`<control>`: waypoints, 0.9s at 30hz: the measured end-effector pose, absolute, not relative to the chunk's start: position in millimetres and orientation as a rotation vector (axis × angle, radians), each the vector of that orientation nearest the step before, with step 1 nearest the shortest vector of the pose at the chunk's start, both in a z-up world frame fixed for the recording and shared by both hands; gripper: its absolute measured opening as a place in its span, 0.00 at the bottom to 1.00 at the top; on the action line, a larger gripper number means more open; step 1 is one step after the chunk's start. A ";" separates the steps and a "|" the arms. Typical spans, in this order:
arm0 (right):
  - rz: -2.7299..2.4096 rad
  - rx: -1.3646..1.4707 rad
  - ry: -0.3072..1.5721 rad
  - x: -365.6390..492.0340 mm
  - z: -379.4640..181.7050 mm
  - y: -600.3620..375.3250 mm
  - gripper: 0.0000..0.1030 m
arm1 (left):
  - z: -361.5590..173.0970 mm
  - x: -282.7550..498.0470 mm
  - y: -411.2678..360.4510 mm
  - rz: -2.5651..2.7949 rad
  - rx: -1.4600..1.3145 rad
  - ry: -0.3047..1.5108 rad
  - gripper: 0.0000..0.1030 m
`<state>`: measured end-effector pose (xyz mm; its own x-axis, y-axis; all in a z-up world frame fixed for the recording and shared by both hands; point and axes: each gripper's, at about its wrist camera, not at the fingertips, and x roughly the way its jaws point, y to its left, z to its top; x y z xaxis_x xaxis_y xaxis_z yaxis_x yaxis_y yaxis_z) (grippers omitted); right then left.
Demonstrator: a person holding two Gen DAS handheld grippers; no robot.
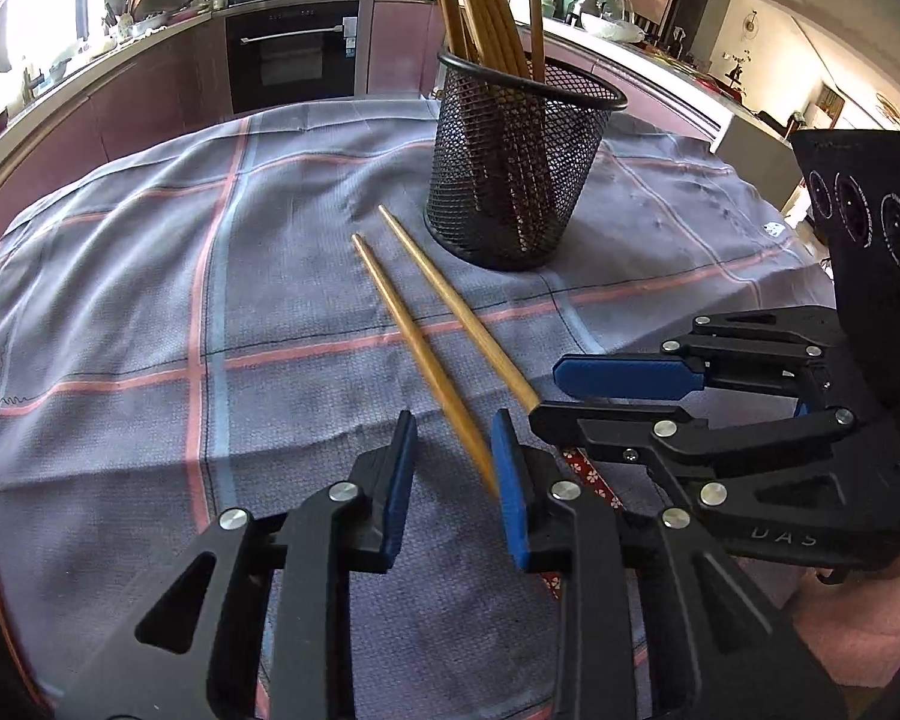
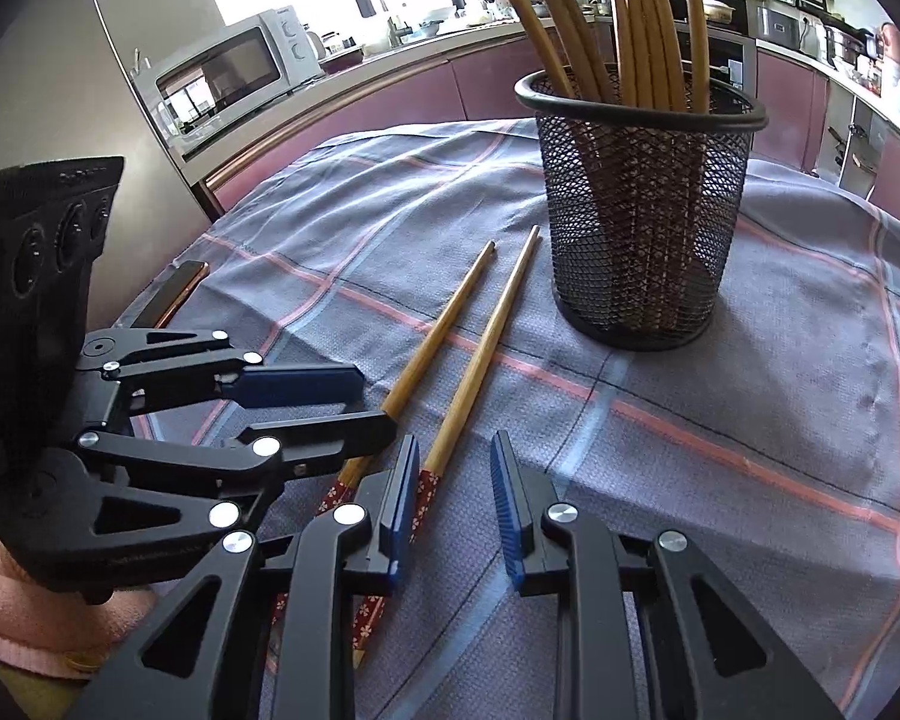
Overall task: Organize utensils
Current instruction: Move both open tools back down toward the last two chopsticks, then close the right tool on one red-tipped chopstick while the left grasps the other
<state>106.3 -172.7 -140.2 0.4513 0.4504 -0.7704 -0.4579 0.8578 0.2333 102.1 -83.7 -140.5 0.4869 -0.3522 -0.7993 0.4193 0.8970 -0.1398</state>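
Observation:
Two loose wooden chopsticks lie side by side on the checked cloth, thin tips toward a black mesh holder that stands upright with several chopsticks in it. My left gripper is open and straddles the chopstick farther from the holder, which lies close to the right pad without being pinched. My right gripper is open too. The chopstick nearer the holder enters its gap and slips under its left finger. Both thick ends carry a red flowered pattern.
A grey-blue cloth with pink stripes covers the table. A phone lies at the table's left edge. Kitchen counters, an oven and a microwave stand behind. A pink sleeve shows at the left gripper's handle.

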 end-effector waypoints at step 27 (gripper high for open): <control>0.573 -0.026 0.978 110.7 -137.9 -160.1 0.16 | -141.9 99.7 -76.4 -0.424 0.078 0.971 0.22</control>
<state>110.7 -160.1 -137.9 0.4235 0.4466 -0.7882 -0.4695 0.8523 0.2307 99.7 -76.4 -141.9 0.4896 -0.3143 -0.8133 0.3834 0.9154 -0.1230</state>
